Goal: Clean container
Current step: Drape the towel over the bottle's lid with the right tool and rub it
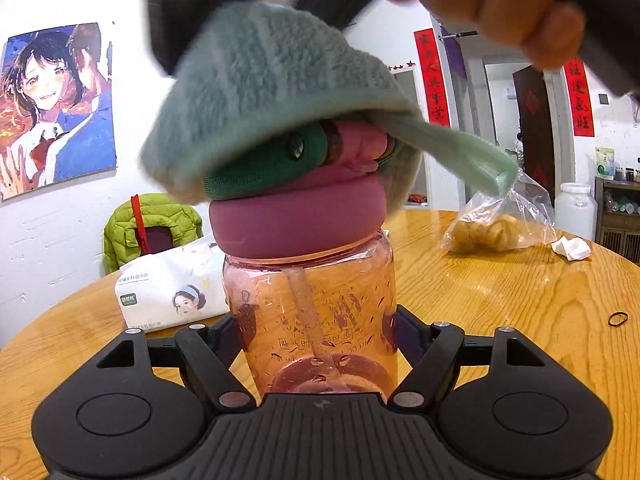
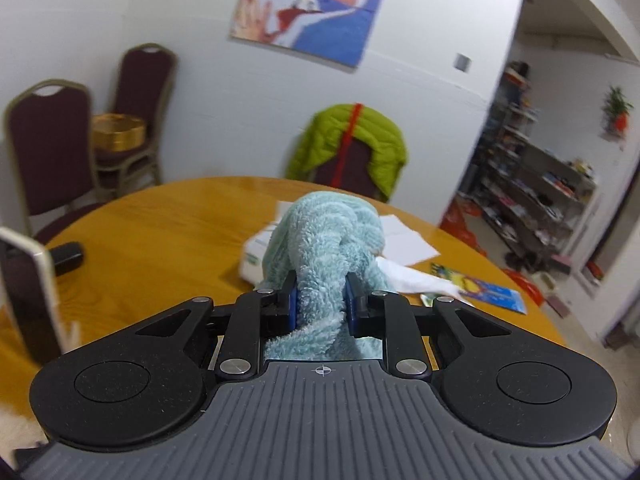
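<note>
In the left wrist view my left gripper (image 1: 318, 332) is shut on a clear pink water bottle (image 1: 316, 312) with a pink lid (image 1: 296, 220) and a green strap (image 1: 276, 164). It holds the bottle upright over the table. A light teal fluffy cloth (image 1: 260, 92) lies draped over the lid. The right gripper's body and the hand holding it show blurred above the cloth. In the right wrist view my right gripper (image 2: 320, 300) is shut on the same teal cloth (image 2: 324, 240), which bunches out ahead of the fingers and hides the bottle.
A round wooden table (image 1: 500, 292) holds a tissue pack (image 1: 168, 292), a plastic bag of yellow food (image 1: 496, 224), a crumpled tissue (image 1: 570, 248) and a black hair band (image 1: 618, 319). Papers (image 2: 404, 244) and a colourful packet (image 2: 476, 288) lie ahead. A chair with a green jacket (image 2: 352, 148) stands behind.
</note>
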The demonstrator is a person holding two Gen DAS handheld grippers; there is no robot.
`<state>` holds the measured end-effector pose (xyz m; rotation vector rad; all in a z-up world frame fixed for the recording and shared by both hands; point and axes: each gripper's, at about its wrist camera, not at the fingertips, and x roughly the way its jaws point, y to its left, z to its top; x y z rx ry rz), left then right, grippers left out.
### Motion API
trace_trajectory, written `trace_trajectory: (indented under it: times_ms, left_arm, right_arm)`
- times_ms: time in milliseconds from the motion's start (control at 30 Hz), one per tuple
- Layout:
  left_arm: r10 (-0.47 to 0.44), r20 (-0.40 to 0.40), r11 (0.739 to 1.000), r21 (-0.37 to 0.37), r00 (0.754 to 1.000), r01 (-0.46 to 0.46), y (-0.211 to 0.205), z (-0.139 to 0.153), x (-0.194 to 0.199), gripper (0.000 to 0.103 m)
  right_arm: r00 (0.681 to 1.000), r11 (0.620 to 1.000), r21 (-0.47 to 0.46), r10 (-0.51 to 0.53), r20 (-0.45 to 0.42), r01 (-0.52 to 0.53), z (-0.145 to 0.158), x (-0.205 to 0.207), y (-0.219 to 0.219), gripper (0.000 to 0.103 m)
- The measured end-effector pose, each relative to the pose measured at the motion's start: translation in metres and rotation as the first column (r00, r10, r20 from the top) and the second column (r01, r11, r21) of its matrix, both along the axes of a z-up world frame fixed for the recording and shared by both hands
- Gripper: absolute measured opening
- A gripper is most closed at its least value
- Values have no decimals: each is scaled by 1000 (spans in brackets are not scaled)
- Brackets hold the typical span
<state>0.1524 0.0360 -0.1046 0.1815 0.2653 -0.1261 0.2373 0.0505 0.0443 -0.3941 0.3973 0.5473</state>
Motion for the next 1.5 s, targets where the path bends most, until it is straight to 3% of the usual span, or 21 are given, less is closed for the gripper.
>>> trace_trajectory:
  times_ms: [200,300,433,633,833,933,1067,1300,1367,1500]
  left_arm:
    - [1,-1,1000,-1,1000,-1,1,1,1,73]
    - [1,-1,1000,-1,1000,-1,2,1,1,73]
    - [-1,-1,1000,-2,1000,1,2,2,2,73]
    - [1,-1,1000,0,1000,-1,6,4,5,73]
    - [1,0,1000,0,1000,-1,11,4,10,73]
    - [2,1,1000,2,1000,-2,14,4,12,73]
    - [0,1,1000,2,1000,0,18,4,17,73]
    - [1,-1,1000,0,1000,-1,27,5,26,73]
    - [2,-3,1000,-2,1000,-2,30,6,29,74]
    - [10,-11,1000,-7,1000,-10,34,8,35,74]
  right_arm:
    - [992,991,42,-124,-21,125,0,5,-53,22]
    - [991,989,85,-112,-75,118,-5,-11,-82,22]
    - [996,991,122,-39,-82,48,-10,-54,-101,22]
    - [992,989,91,120,-24,-118,-14,-98,-82,22]
    - [982,981,53,186,35,-187,-5,-74,-34,22]
    - [986,989,22,145,82,-148,1,-57,-15,22]
    - [997,999,-5,54,48,-54,-6,-16,-11,22]
    - [989,990,45,-130,-66,134,-24,15,-79,21]
    - [982,981,86,-163,-96,171,-31,13,-103,21]
    - [969,933,305,-131,-209,192,-47,-3,-152,22]
